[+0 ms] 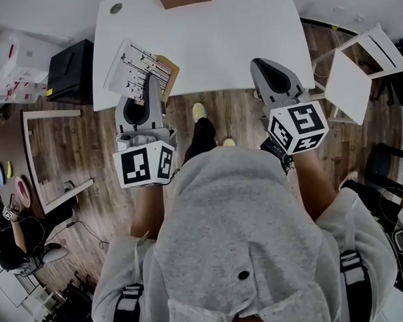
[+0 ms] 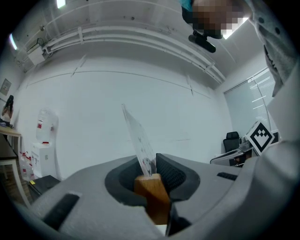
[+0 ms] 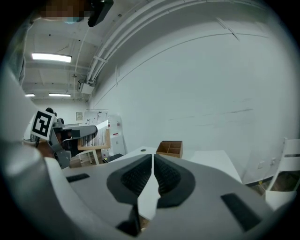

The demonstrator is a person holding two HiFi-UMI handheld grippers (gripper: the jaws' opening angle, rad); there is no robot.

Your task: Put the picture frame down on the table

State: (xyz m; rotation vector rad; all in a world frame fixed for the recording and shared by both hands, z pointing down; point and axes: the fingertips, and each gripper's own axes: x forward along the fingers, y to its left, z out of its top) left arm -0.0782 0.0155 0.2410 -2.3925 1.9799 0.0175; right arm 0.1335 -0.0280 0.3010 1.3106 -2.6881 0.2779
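Our grey hooded sweatshirt [image 1: 252, 232] fills the lower head view, with both forearms reaching out of it. Ahead of both grippers lies the white rectangular table [image 1: 220, 44]. Next in size is the wood-edged picture frame with a black-lined white print [image 1: 135, 71]. It stands in the left gripper [image 1: 155, 85] and reaches forward and to the left of it, over the table's near left corner. We cannot tell whether it touches the top. From the left gripper view, the jaws are clamped on the frame's brown wooden edge [image 2: 151, 187], and its pane rises tilted out between the pads. Our right gripper [image 3: 153, 157] is level with the left one and well apart from it, at the table's near edge. Its jaws are drawn together to a thin slit, with nothing in them. Far ahead of it, near the table's far edge, sits a small brown wooden compartment box [image 3: 169, 148].
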